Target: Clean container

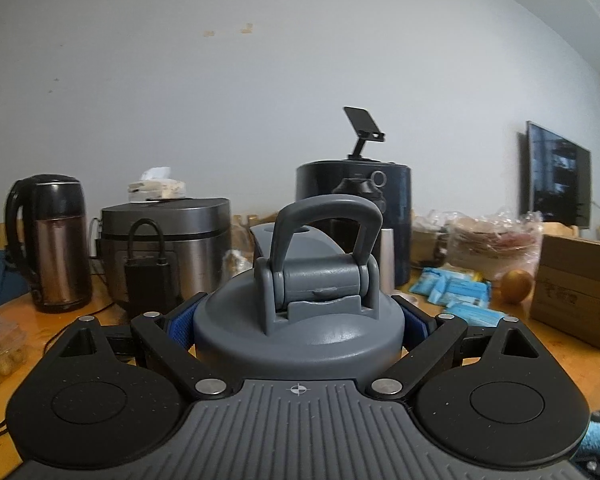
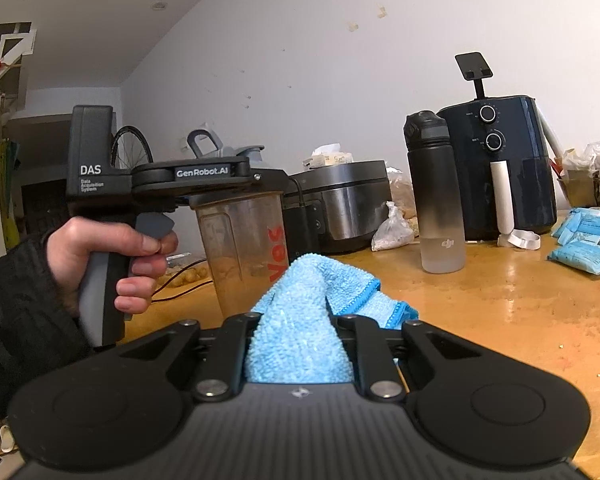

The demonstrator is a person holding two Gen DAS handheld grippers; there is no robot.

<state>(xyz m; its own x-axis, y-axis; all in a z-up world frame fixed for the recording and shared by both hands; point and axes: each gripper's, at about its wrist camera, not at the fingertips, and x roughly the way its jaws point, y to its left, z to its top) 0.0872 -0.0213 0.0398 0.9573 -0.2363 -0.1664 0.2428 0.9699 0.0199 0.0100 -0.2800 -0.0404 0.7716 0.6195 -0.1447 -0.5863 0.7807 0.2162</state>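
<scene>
A translucent shaker container [image 2: 244, 248] with red lettering and a residue-smeared inside stands upright just above the wooden table [image 2: 500, 312]. Its grey lid [image 1: 260, 332] with a loop handle fills the middle of the left wrist view. My left gripper [image 1: 299, 320] is shut on the container just under the lid, blue pads [image 1: 180, 328] pressing both sides; a person's hand [image 2: 140, 256] holds this left gripper [image 2: 236, 192]. My right gripper [image 2: 296, 322] is shut on a light blue cloth [image 2: 296, 288], which bunches up between the fingers, right of the container and apart from it.
At the back stand a kettle [image 1: 48, 240], a rice cooker [image 1: 168, 240], a dark air fryer [image 2: 500, 168] and a black water bottle [image 2: 436, 192]. Blue packets [image 2: 584, 256], bagged food [image 1: 492, 236] and a cardboard box [image 1: 576, 288] lie to the right.
</scene>
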